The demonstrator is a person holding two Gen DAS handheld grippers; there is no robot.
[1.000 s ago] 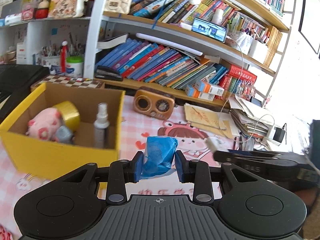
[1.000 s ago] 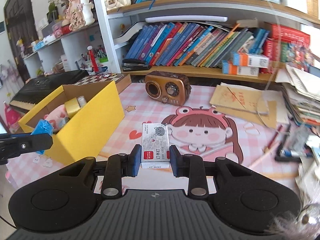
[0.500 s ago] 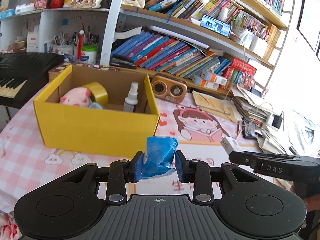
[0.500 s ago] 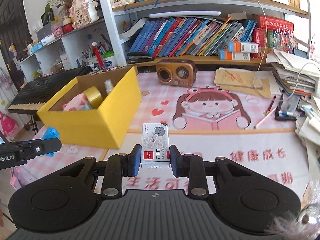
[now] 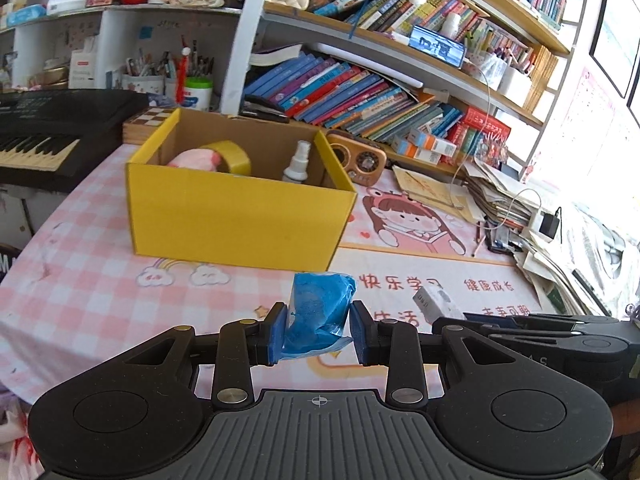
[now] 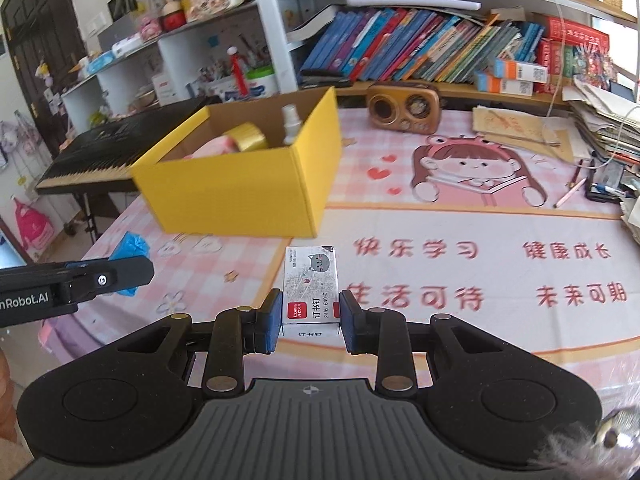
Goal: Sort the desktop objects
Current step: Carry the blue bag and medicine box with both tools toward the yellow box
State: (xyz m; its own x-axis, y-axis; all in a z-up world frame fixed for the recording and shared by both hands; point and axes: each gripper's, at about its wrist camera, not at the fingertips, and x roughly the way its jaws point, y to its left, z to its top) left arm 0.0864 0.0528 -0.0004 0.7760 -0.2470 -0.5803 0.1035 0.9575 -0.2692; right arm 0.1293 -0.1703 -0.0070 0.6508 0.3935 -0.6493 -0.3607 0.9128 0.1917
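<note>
My left gripper [image 5: 318,332] is shut on a crumpled blue plastic bundle [image 5: 320,312], held above the pink tablecloth in front of the yellow box [image 5: 236,216]. My right gripper [image 6: 308,322] is shut on a small white staple box [image 6: 311,288] with a cat picture. In the right wrist view the left gripper [image 6: 132,268] shows at the left edge with the blue bundle [image 6: 130,246]. The yellow box [image 6: 240,184] holds a pink plush [image 5: 196,159], a tape roll [image 5: 232,156] and a spray bottle [image 5: 297,164].
A brown retro radio [image 6: 404,106] stands behind the box. Leaning books fill the shelf [image 5: 360,104]. A black keyboard [image 5: 48,136] lies to the left. Paper stacks, cables and pens [image 6: 592,152] crowd the right side of the table.
Both grippers have pulled back from the yellow box toward the table's near edge, each keeping its object. The box now appears farther away and more of the tablecloth shows.
</note>
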